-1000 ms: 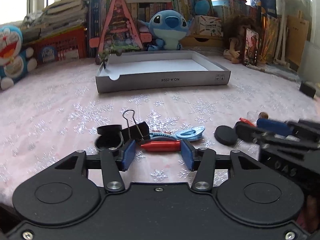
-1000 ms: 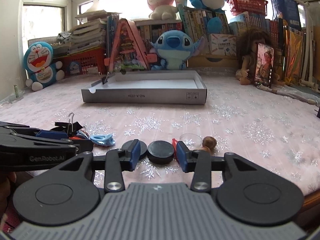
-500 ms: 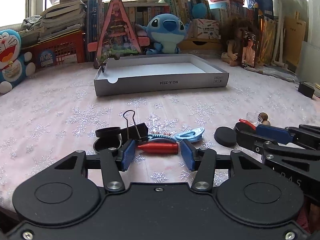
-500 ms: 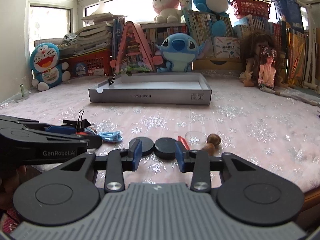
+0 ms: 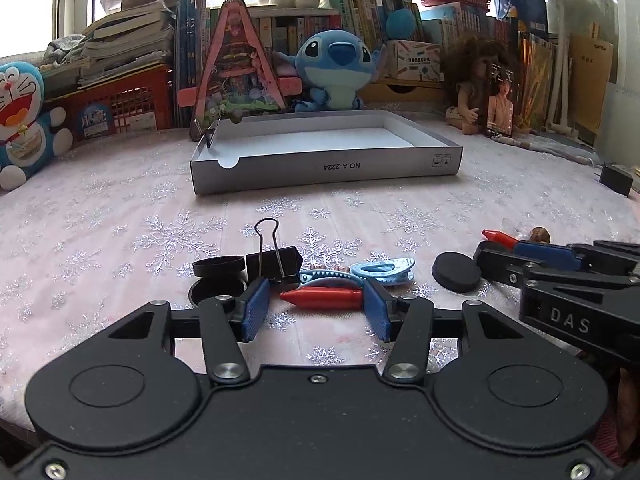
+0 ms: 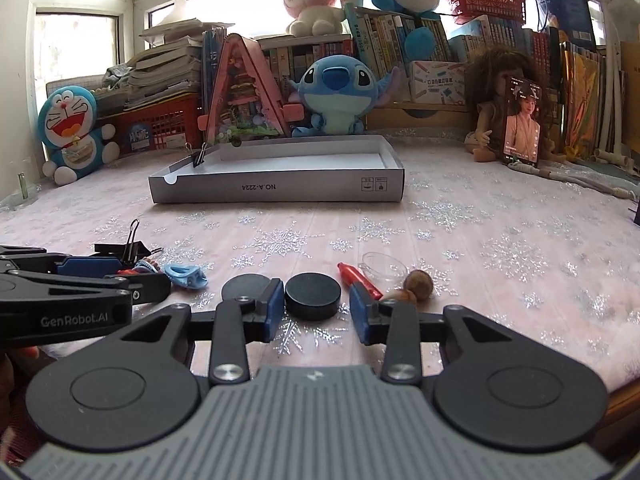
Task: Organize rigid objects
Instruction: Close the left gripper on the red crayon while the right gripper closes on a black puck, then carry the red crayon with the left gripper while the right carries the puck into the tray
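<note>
Both sets of fingers straddle their targets, open and low over the surface.

The left gripper (image 5: 316, 309) stands wide open with the red crayon-like stick (image 5: 321, 299) lying crosswise between its blue pads, long axis running pad to pad, so closing would press on its two ends rather than its sides. The right gripper (image 6: 313, 311) is also open, more narrowly, around the black round disc (image 6: 313, 295), which sits flat between the pads with slim gaps either side; a second disc (image 6: 244, 287) lies just to the left of it, behind the left finger. Each piece is nearest its own gripper. The grey cardboard tray (image 6: 276, 191), likely the destination, sits well apart, straight ahead on the snowflake-patterned surface (image 6: 480, 248).
</note>
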A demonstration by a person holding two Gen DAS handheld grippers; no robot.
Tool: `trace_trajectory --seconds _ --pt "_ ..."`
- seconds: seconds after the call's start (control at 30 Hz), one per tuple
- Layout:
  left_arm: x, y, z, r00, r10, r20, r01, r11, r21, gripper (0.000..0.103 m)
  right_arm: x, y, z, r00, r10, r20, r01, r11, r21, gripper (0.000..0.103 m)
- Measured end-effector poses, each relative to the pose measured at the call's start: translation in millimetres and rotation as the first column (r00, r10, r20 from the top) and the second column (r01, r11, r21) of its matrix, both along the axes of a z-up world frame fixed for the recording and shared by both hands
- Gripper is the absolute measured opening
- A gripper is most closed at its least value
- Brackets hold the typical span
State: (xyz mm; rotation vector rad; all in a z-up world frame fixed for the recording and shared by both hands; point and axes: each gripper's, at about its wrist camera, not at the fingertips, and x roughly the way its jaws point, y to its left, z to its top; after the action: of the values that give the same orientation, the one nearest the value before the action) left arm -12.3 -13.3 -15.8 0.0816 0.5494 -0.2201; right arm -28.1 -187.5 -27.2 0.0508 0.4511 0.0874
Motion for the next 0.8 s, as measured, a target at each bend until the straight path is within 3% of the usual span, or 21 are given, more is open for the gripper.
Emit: trace_trajectory --seconds 0.2,0.27,0.33,0.8 --pt "-5 -3 -2 1.0 -0.014 0.019 0.014 1.0 0.019 0.048 4 3 -3 1.0 -0.002 0.01 0.002 1.0 -0.014 0.046" --pt "-5 -3 -2 1.0 -0.019 0.019 0.018 1.0 0.014 0.042 5 3 -3 1.0 0.001 0.008 -0.001 1.0 -0.016 0.048" --pt "-5 -3 -1 1.0 -0.019 0.023 0.019 1.0 0.017 0.042 5 3 -2 1.0 0.008 0.009 -0.008 1.0 -0.015 0.039" --pt "-11 3 25 0.997 -0.011 0.074 0.012 1.0 -0.016 0.042 4 3 15 0.999 0.013 0.044 -0.013 1.0 -0.012 0.038"
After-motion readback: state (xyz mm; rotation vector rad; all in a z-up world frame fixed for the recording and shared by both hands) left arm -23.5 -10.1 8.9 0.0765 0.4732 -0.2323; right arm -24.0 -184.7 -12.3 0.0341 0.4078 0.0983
